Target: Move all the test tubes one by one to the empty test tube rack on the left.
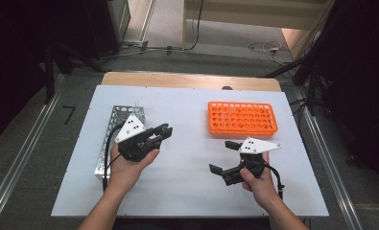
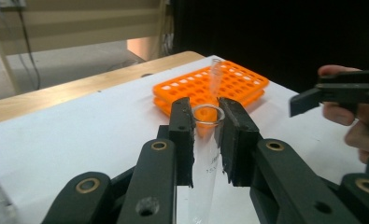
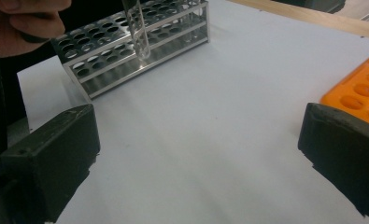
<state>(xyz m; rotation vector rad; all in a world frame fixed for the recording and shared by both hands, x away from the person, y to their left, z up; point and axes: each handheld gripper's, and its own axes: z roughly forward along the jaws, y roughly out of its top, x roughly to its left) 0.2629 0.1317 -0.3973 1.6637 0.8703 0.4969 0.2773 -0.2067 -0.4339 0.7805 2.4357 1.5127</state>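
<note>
On the white-topped counter [image 1: 192,187], the high view places the left gripper [image 1: 164,131] just right of a perforated silver metal tube rack [image 1: 111,125], and the right gripper [image 1: 223,156] below the near edge of an orange plastic tube rack [image 1: 242,118], the two racks well apart. From that height any load between the left fingers cannot be made out. The left gripper view settles it: the black fingers [image 2: 182,135] are closed against either side of a clear glass test tube [image 2: 205,154], gripped just below its rim, open mouth facing the orange rack beyond; a second clear tube [image 2: 216,77] stands in that rack. The right gripper view shows its own fingers [image 3: 56,154] spread wide with bare counter between them, holding nothing. Farther off in the same view the gripped tube's rounded lower end [image 3: 140,32] hangs clear of the counter in front of the silver rack, beside the person's left hand [image 3: 18,21].
</note>
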